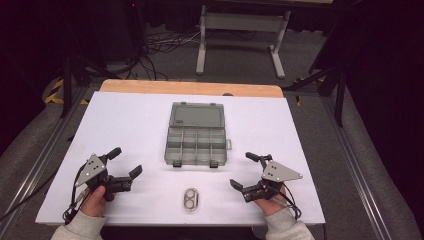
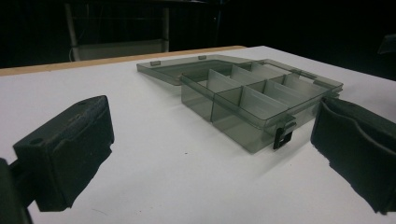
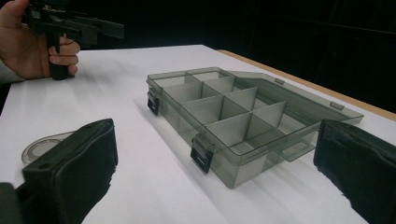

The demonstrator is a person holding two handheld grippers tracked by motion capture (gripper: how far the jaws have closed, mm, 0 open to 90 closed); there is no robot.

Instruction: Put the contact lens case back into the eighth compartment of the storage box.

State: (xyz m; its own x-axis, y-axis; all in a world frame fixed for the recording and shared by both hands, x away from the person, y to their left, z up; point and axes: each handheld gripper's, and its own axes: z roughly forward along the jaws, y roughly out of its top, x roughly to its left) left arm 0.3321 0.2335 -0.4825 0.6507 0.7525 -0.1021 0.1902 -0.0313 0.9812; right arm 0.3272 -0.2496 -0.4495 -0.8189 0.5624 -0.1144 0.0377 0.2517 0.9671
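A smoky-grey plastic organiser box [image 1: 196, 133] lies open in the middle of the white table, its lid folded flat toward the far side and its compartments empty. A small clear oval case [image 1: 191, 199] rests near the front edge, between the two hands. My left gripper [image 1: 125, 162] stands open at the front left, nothing between its jaws; its own view faces the box [image 2: 254, 100]. My right gripper [image 1: 245, 171] is open at the front right, also empty; its view takes in the box [image 3: 233, 114], the oval case [image 3: 42, 147] and the other hand [image 3: 28, 42].
The white table top [image 1: 125, 120] has a wooden strip along its far edge. Beyond it stand a grey table frame [image 1: 240, 30] and floor cables. Metal rails run along both sides of the table.
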